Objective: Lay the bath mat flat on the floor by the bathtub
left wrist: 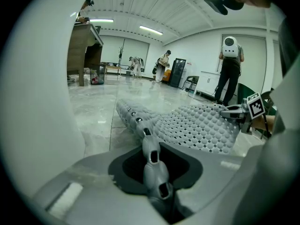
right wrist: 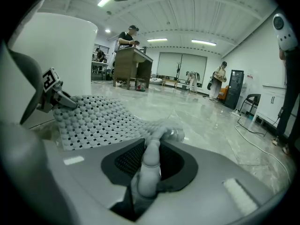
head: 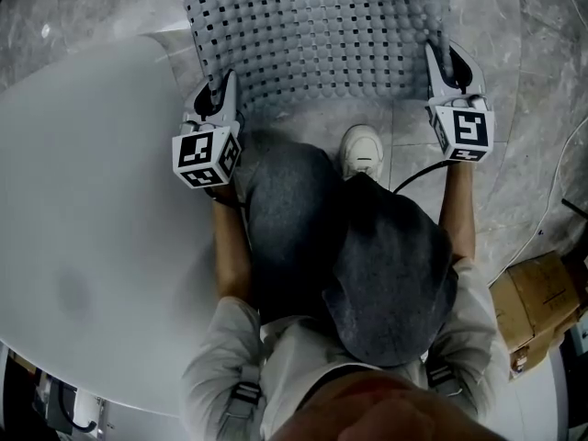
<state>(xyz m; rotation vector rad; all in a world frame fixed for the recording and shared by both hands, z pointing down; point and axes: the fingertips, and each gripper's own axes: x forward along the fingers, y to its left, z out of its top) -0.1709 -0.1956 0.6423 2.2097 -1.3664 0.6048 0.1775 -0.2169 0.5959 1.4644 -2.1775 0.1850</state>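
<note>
L claw (head: pixel 220 95) & R claw (head: pixel 446 66) clamped on bath mat (head: pixel 312 35) near corners, tub (head: pixel 83 200) at left, open floor (head: pixel 542 81) right

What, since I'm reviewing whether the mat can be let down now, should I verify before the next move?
1. Left gripper shut on the near edge of the bath mat: ok.
2. Right gripper shut on the opposite near corner: ok.
3. Mat lies beside the bathtub: ok.
4. Mat flat: not ok. The near edge is raised at both grippers, and a ridge runs out from the left jaws.
5. Shoe off the mat: ok, but close to its near edge.
6. Far edge flat: cannot tell. It runs past the top of the head view.
</note>
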